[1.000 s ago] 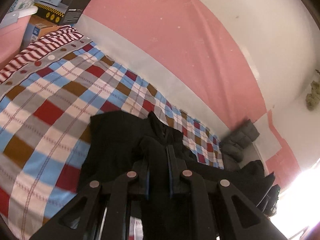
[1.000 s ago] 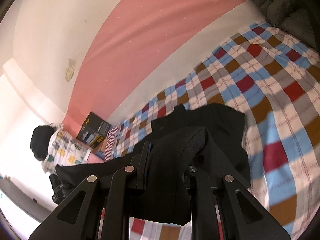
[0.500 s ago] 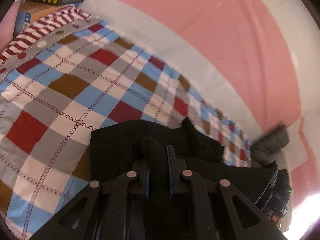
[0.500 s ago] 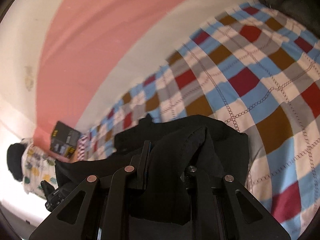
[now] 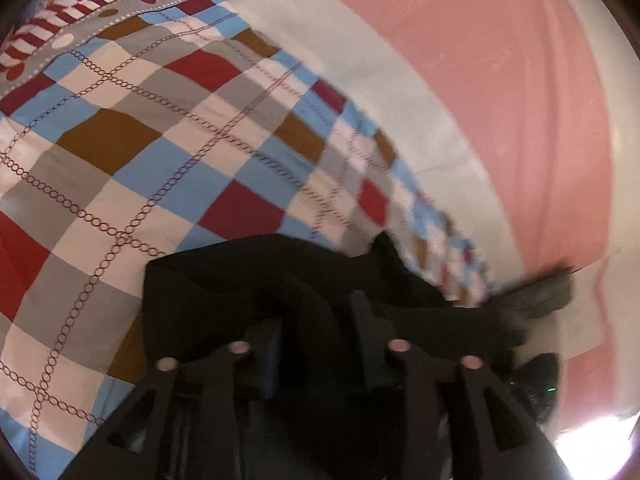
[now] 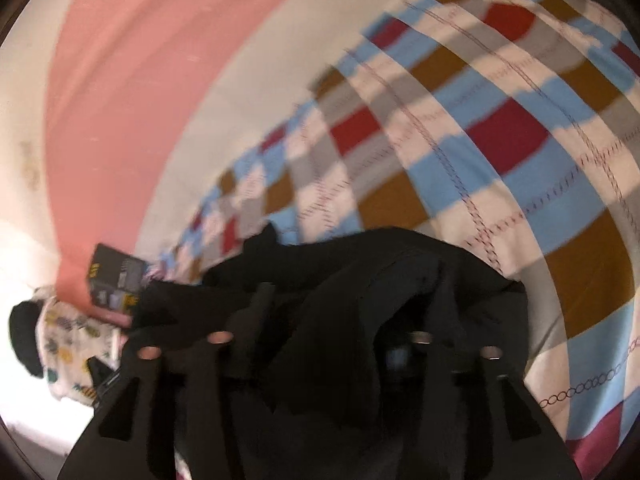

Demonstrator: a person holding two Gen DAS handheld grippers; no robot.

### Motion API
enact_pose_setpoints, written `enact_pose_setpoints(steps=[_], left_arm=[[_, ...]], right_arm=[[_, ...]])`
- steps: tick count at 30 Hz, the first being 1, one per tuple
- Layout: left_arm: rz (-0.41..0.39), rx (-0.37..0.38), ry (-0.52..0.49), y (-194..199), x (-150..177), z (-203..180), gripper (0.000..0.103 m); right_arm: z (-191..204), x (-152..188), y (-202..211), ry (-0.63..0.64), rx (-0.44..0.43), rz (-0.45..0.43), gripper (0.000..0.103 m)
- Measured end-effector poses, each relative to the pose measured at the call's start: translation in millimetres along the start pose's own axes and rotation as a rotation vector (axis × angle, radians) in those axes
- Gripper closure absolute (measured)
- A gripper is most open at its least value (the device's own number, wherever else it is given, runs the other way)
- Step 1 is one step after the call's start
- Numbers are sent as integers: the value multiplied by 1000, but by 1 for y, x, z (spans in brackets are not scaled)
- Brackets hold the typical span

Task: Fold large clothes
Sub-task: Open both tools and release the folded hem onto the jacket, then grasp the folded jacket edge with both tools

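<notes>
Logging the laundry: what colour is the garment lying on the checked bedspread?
Plain black garment; clearest in the left wrist view.

checked bedspread, pink wall, dark box

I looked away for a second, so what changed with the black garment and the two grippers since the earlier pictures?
Both grippers carried the black garment down toward the checkered bedspread. The left gripper and right gripper, clamped on the cloth before, are now opening, with fabric still draped between their jaws. The dark box by the pink wall stayed put.
</notes>
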State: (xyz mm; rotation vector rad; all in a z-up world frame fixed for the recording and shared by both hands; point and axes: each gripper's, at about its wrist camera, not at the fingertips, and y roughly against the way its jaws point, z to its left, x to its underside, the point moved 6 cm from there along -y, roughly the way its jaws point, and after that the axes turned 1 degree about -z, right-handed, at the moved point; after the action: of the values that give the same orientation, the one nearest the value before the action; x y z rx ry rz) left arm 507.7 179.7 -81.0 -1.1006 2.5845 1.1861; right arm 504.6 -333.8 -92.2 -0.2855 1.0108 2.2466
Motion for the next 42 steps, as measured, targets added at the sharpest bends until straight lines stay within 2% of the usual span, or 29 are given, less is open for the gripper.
enact_pose_setpoints(steps=[2, 4, 6, 8, 10, 12, 15, 18, 20, 21, 22, 23, 24, 26, 28, 31, 34, 36, 39, 42], left_arm=[[-7, 36, 18, 12, -3, -6, 59], [-27, 73, 39, 22, -7, -12, 51], [-86, 69, 36, 34, -12, -15, 43], [-181, 54, 24, 51, -18, -15, 33], [-225, 38, 21, 59, -20, -11, 25], [-198, -28, -41, 51, -16, -10, 25], [-106, -123, -129, 20, -4, -3, 25], [-32, -176, -135, -11, 1, 10, 26], [-7, -172, -159, -27, 4, 10, 28], [-17, -180, -192, -30, 3, 6, 45], [-37, -213, -233, -32, 2, 2, 66], [-55, -254, -269, -32, 1, -1, 72], [-90, -276, -297, -29, -2, -6, 81], [-177, -295, -323, -23, -8, -9, 81], [-168, -328, -310, -37, -11, 0, 81], [-144, -415, -345, -65, -10, 11, 79], [-137, -450, -358, -69, -11, 12, 74], [-142, -442, -369, -59, -11, 9, 73], [-145, -418, -372, -39, -7, 8, 73], [-144, -370, -352, -8, 6, 13, 65]], right_arm=[[12, -7, 20, 26, -34, -46, 29], [19, -15, 36, 42, -54, -100, 29], [22, -20, 47, 52, -54, -134, 29], [20, -20, 51, 76, 0, -148, 29], [16, -15, 49, 108, 50, -143, 29], [9, -8, 40, 138, 90, -120, 29], [-7, 4, 15, 166, 165, -63, 29], [-24, 10, -8, 182, 232, -9, 29], [-24, 10, -15, 191, 212, 9, 31], [-19, 8, -14, 216, 202, -6, 60], [-15, 6, -14, 236, 221, -27, 78], [-11, 4, -12, 251, 238, -46, 85], [-5, 2, -9, 263, 231, -69, 88], [1, -6, -6, 310, 249, -117, 88], [-10, -11, -19, 268, 262, -95, 88], [-24, -7, -47, 276, 340, -47, 84], [-30, -6, -52, 278, 378, -39, 73], [-32, -6, -40, 258, 378, -49, 57], [-37, 1, -12, 233, 351, -64, 47], [-39, 19, 19, 209, 287, -84, 39]])
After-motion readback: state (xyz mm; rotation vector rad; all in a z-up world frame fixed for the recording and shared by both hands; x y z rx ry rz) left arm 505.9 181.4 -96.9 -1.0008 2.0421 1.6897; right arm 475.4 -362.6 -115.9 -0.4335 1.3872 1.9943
